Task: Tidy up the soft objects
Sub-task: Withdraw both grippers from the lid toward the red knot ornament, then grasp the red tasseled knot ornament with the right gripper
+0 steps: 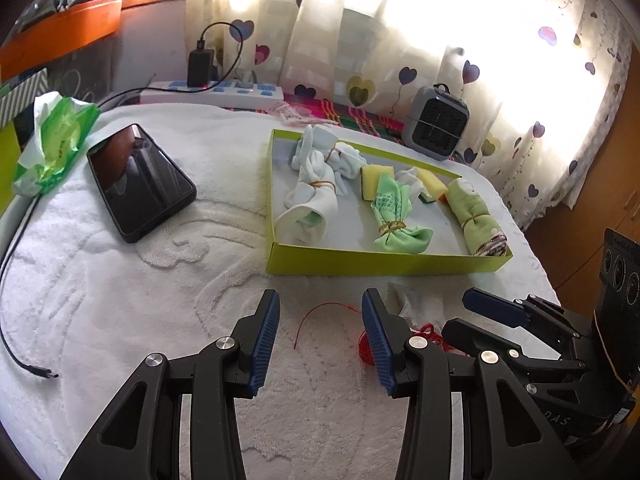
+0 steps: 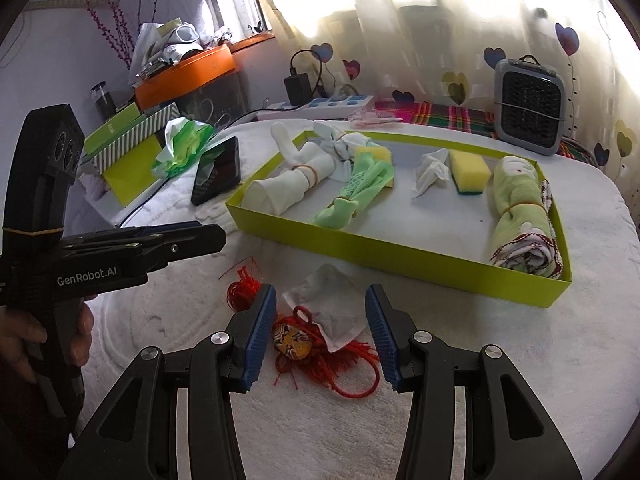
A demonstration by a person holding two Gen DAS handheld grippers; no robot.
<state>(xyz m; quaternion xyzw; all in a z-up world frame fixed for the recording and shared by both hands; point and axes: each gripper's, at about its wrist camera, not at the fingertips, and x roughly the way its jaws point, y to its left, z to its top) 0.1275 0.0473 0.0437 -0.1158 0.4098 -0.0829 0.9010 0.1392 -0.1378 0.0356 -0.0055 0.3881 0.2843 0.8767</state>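
Right gripper (image 2: 320,320) jaws apart, empty, over red tassel ornament (image 2: 304,344) | left gripper (image 1: 320,320) likewise parted, empty | green tray (image 2: 400,248) at 1 o'clock.

**A lived-in room at home**

This is a home, most likely a bedroom or sitting room. A pale curtain (image 1: 400,40) printed with coloured hearts hangs behind a table covered by a white towel (image 1: 160,280). In front of the curtain sit a power strip (image 1: 216,92) with a charger plugged in and a small grey fan heater (image 2: 529,106). Left of the curtain, an orange shelf (image 2: 188,76) holds household clutter, and a tissue pack (image 1: 52,140) and phone (image 1: 140,180) lie nearby.
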